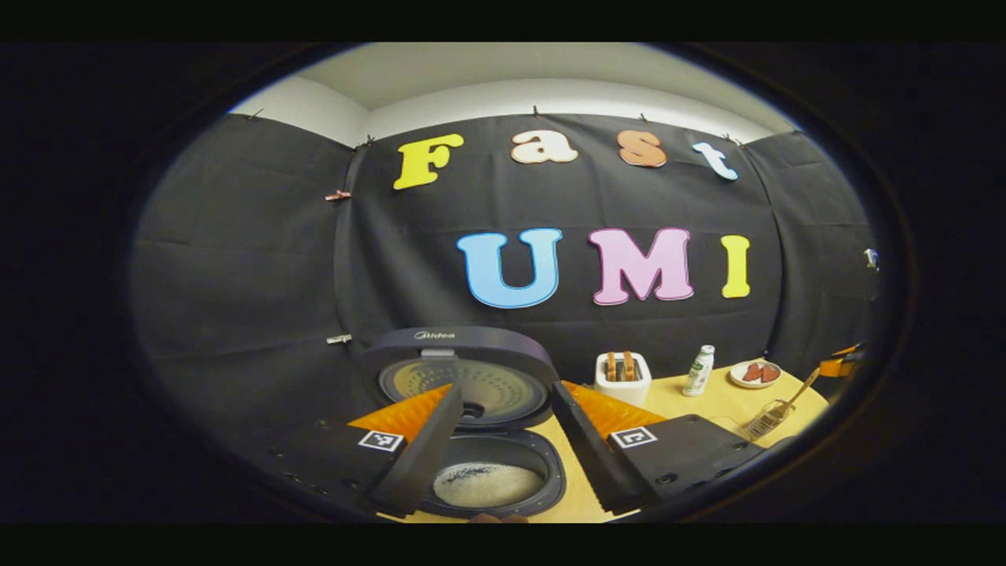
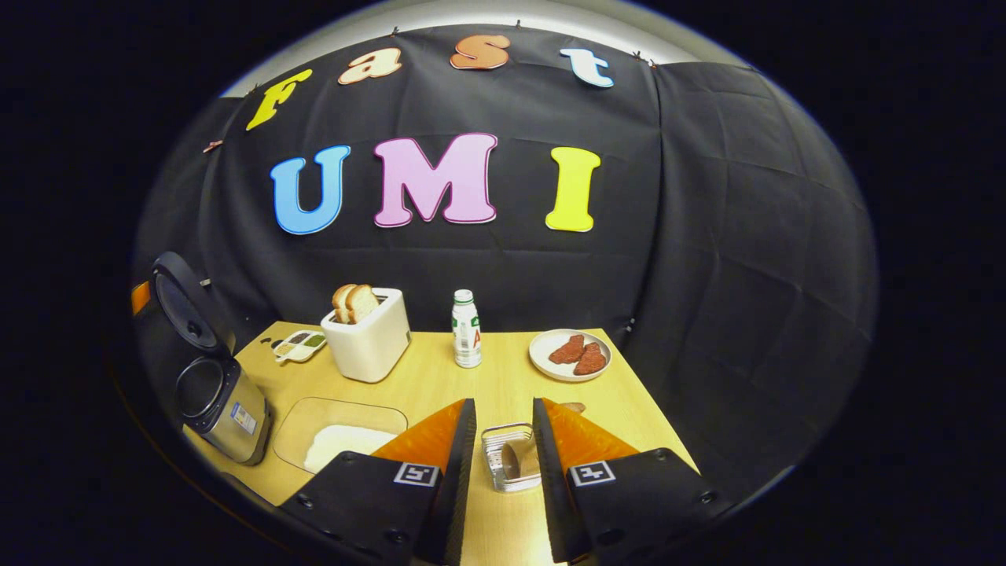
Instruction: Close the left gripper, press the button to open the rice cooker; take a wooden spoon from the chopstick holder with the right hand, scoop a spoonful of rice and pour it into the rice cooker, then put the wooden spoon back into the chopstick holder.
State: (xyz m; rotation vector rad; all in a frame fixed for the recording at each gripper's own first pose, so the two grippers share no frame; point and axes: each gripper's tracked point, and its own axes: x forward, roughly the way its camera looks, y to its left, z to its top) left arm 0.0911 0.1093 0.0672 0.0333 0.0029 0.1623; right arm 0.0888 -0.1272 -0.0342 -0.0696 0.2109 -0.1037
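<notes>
The rice cooker (image 1: 479, 440) stands at the left end of the worktop (image 2: 440, 377) with its lid (image 1: 464, 373) swung up and back, so the button step looks done; the pot inside sits open to the top, and something pale, probably rice, lies at its bottom. The lid leans away from the middle of the worktop, which leaves the pot open on the side a spoon would come from. Just beside the cooker lies a clear shallow tray (image 2: 338, 432) with a heap of white rice (image 2: 342, 444), put close, I judge, to keep the carry short. The chopstick holder (image 2: 507, 456) is a wire basket nearer the front, and the wooden spoon (image 1: 798, 391) leans out of it, handle up (its handle end shows between the fingers in the right gripper view), so it seems back in place or not yet taken; I cannot tell which. The left tongs (image 1: 503, 440) hang over the open pot, spread wide and holding nothing. The right tongs (image 2: 503, 479) are parted, one finger either side of the holder; whether they touch it is unclear, and they grip nothing. Farther back stand a toaster (image 2: 369, 338) with bread, a small bottle (image 2: 466, 330) and a plate (image 2: 570, 354) of reddish food.
</notes>
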